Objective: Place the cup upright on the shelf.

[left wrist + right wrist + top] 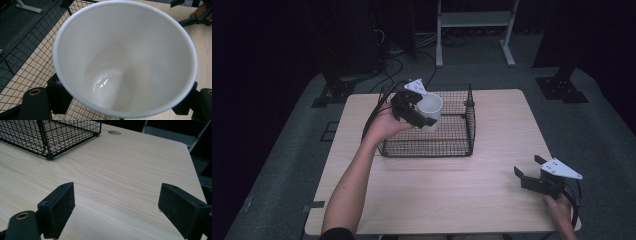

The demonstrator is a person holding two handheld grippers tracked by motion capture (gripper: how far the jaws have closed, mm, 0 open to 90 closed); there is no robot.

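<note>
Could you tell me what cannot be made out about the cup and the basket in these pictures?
- Cup: in the left gripper view the bottom edge cuts off its rim; its outside is unseen.
- Cup in the high view: the left gripper covers its near side, so whether it touches the basket floor is unclear.
- Basket in the right gripper view: only a corner shows; the frame edge cuts off the rest.

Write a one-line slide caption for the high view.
Left gripper holds a white cup over the wire basket; right gripper waits open.
</note>
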